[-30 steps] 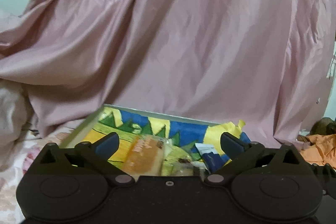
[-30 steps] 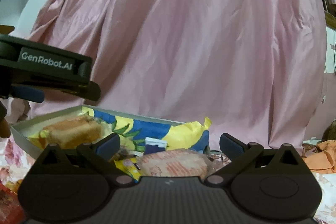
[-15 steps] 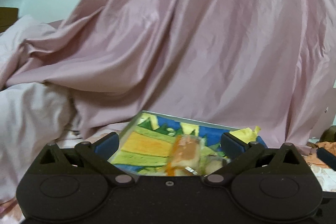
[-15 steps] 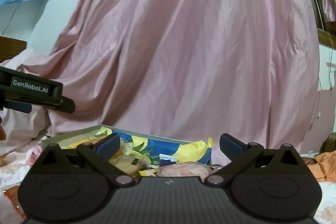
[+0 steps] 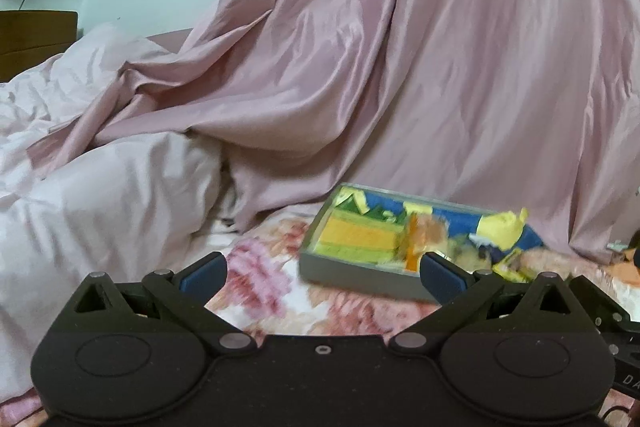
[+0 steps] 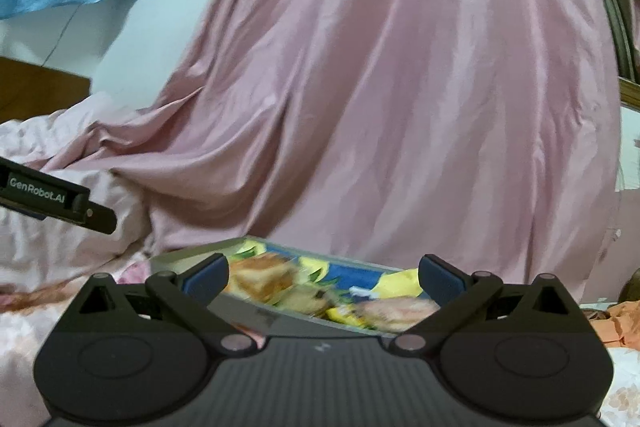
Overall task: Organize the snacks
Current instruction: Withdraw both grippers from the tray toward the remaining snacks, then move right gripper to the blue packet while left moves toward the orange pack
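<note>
Grey snack box (image 5: pixel 352 269) ahead, beyond right finger of left gripper (image 5: pixel 323 269); both grippers spread wide, empty.

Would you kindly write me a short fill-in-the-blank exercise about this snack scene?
1. The snacks lie in a shallow grey ____ with a colourful lining.
2. Both the left gripper and the right gripper have their fingers ____, holding nothing.
3. The large draped cloth behind is ____ in colour.
4. The bedsheet under the box has a ____ print.

Answers: box; open; pink; floral
</note>
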`<state>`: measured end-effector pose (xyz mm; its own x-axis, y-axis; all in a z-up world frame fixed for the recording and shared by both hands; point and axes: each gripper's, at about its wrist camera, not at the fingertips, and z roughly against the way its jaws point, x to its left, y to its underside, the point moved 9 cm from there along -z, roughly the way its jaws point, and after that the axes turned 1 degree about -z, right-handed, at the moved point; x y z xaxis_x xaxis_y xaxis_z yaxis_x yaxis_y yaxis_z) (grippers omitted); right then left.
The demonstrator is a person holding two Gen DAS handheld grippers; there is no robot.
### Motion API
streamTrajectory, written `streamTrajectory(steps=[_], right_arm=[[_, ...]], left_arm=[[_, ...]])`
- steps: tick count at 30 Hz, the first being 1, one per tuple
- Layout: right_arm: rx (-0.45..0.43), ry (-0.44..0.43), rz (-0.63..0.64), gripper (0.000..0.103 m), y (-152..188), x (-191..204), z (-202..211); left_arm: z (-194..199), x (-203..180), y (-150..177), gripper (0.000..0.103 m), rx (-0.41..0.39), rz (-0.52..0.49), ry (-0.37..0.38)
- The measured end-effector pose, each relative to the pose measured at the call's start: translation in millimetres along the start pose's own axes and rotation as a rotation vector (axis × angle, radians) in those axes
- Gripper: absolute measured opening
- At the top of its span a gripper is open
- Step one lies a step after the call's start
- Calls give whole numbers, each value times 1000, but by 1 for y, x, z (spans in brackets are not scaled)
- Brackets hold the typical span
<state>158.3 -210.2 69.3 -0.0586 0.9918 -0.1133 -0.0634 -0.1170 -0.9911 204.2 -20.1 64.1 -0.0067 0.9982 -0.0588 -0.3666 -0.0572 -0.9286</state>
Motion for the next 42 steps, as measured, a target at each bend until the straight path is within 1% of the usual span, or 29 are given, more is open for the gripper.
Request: streamTrajectory(steps=[6,10,14,18,21,26,32,35,42], right_arm=[[40,-56,56,103,10,28,24],[78,-81,65,103,18,40,38],[136,-105,59,103,29,50,48],[193,-135,73,103,41,60,51],[251,-156,93,103,51,69,49],[333,-174,139,103,70,79,43],[413,-184,100,103,85,79,33],[452,-188,72,103,92,79,25],[495,-194,60,103,102,79,11]], left_arm=[[20,21,23,102,39,-10,-9],[29,32,38,102,69,-20,-6],[36,35,50,102,95,-43,9],[36,33,64,102,163,-74,30],[33,30,74,102,219,-92,45],[24,28,89,102,287,-120,60],[8,25,107,102,358,-159,76],[1,24,116,102,387,-161,89],[-14,26,125,102,426,-147,93]])
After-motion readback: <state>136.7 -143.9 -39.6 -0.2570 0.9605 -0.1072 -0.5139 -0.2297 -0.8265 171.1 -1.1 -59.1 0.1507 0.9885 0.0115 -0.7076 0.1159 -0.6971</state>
